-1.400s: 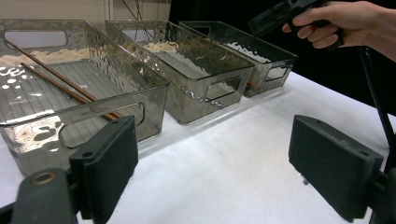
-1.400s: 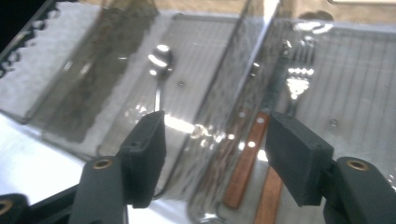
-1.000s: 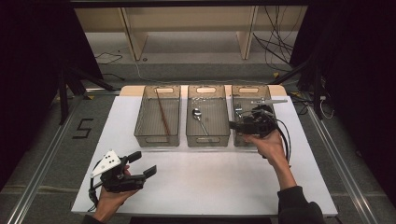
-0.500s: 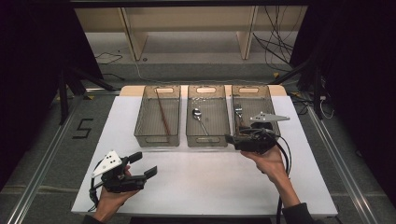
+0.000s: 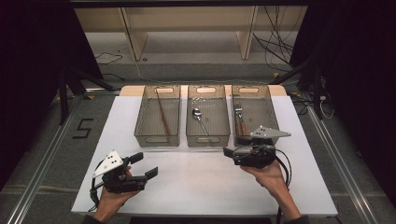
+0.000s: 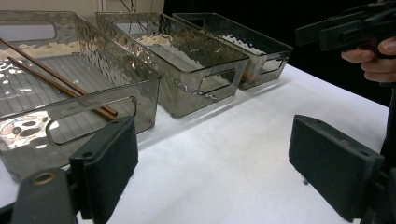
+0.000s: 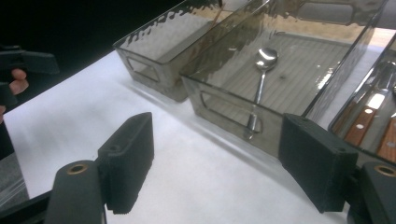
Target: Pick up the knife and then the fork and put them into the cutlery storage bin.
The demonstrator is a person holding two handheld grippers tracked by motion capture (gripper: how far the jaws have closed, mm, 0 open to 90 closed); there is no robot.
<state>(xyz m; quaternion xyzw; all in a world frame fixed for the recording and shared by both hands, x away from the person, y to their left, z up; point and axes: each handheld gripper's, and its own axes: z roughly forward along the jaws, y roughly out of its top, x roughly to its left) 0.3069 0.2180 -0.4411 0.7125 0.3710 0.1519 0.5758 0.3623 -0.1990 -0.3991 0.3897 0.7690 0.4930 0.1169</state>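
Both grippers empty at the bins

Now the right gripper (image 5: 232,145) hovers just before the middle bin (image 5: 208,135), jaws spread wide, holding nothing. Inside that bin lies a spoon (image 7: 261,74). Nearer the table's (image 5: 196,186) front edge, the left gripper (image 5: 144,165) is likewise spread and empty.

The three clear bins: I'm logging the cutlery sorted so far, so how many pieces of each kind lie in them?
Chopsticks, left bin: 2
Spoon, middle bin: 1
Wooden-handled pieces with a fork among them, right bin: at least 2; they overlap, so the exact number is unclear
Total: at least 5 pieces in 3 bins
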